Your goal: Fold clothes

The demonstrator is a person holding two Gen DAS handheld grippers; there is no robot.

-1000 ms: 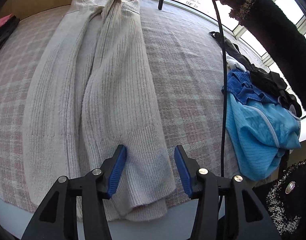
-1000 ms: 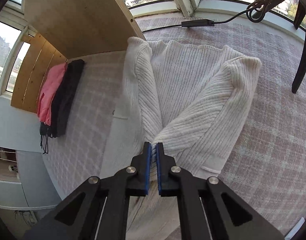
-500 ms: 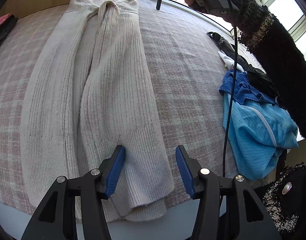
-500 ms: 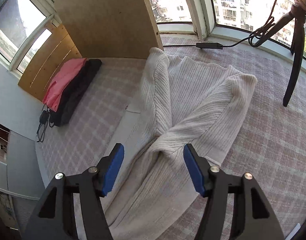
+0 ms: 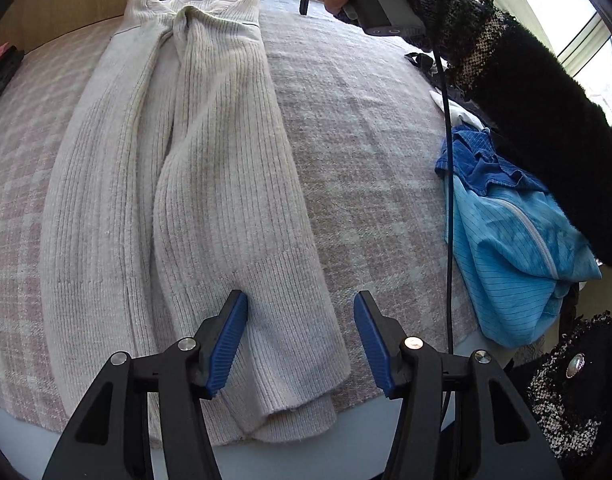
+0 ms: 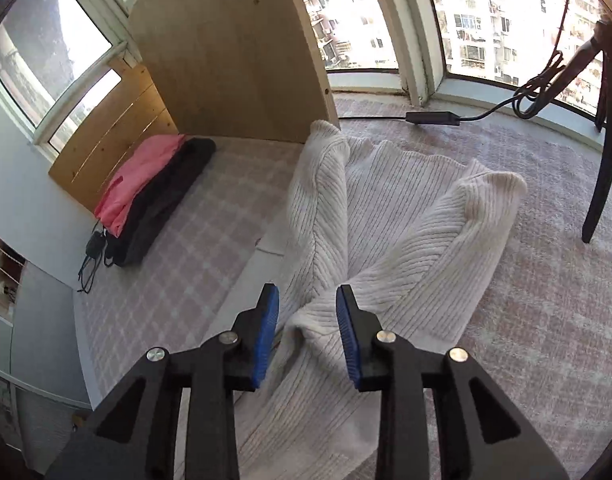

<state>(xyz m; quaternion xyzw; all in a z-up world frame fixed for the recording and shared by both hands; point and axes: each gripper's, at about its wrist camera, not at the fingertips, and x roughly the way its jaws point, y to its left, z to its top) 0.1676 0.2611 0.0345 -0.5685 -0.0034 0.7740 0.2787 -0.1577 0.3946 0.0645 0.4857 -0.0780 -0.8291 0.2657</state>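
Left claw (image 5: pixel 299 340) poised over the hem end of the cream ribbed knit sweater (image 5: pixel 209 184), blue-padded jaws spread wide, gripping nothing. Sweater lying lengthwise on the pink-and-white checked surface (image 5: pixel 366 128), both sleeves folded inward along the body, collar at the far end. Off to the right, near the surface's edge, a crumpled light-blue zip-up garment (image 5: pixel 514 248) beside darker blue cloth. Above it, a black fuzzy sleeve (image 5: pixel 546 120) reaching across toward the collar. Right claw (image 6: pixel 308 326) hovering over the spot where the two folded sleeves meet, jaws apart with a ridge of knit between them, contact impossible to tell. Far left in the right wrist view, folded pink and black clothes (image 6: pixel 153 196) stacked against a pale wooden panel (image 6: pixel 225 48).
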